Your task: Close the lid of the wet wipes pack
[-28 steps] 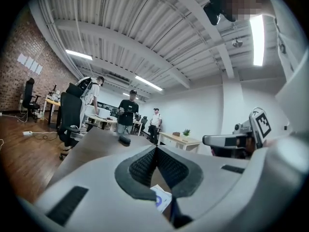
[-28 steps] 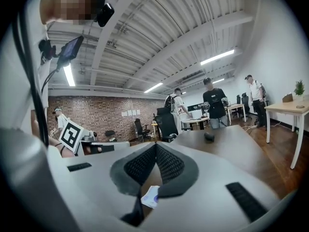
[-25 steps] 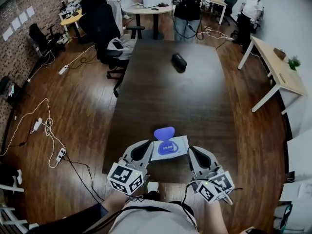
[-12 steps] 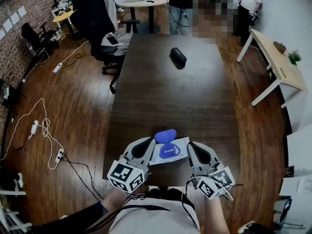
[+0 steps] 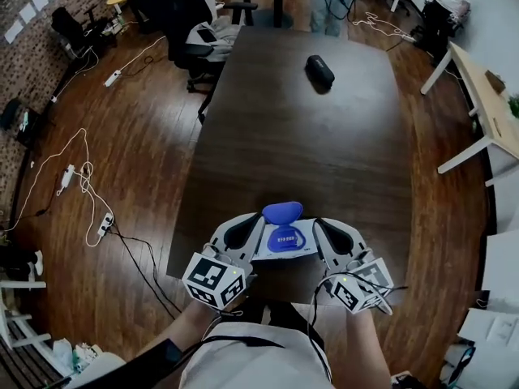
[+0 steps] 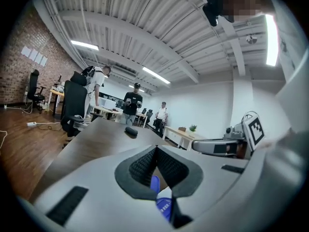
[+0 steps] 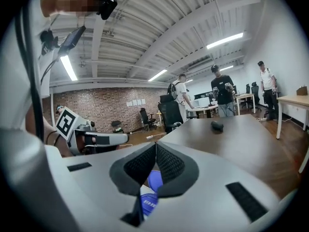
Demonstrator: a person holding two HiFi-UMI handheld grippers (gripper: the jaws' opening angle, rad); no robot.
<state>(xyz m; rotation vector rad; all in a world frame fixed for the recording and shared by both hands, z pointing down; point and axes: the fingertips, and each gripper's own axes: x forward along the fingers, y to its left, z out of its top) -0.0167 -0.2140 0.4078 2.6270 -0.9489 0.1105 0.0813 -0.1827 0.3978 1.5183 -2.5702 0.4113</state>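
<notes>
A white wet wipes pack (image 5: 284,242) lies near the front edge of the dark table (image 5: 300,136). Its blue lid (image 5: 281,212) stands open, tipped toward the far side. My left gripper (image 5: 253,224) sits at the pack's left end and my right gripper (image 5: 323,227) at its right end. Both have their jaws shut with nothing between them. Through the left gripper (image 6: 155,151) view the blue lid (image 6: 154,183) shows below the tips. The right gripper (image 7: 155,148) view shows the lid (image 7: 154,180) the same way.
A black oblong speaker (image 5: 319,70) lies on the far part of the table. Office chairs (image 5: 203,31) stand at the table's far left. Cables and a power strip (image 5: 101,226) lie on the wood floor to the left. People stand at the far end.
Both grippers have moved forward and down, closer to the two ends of the pack. The head view has shifted, so the table sits lower in frame.
</notes>
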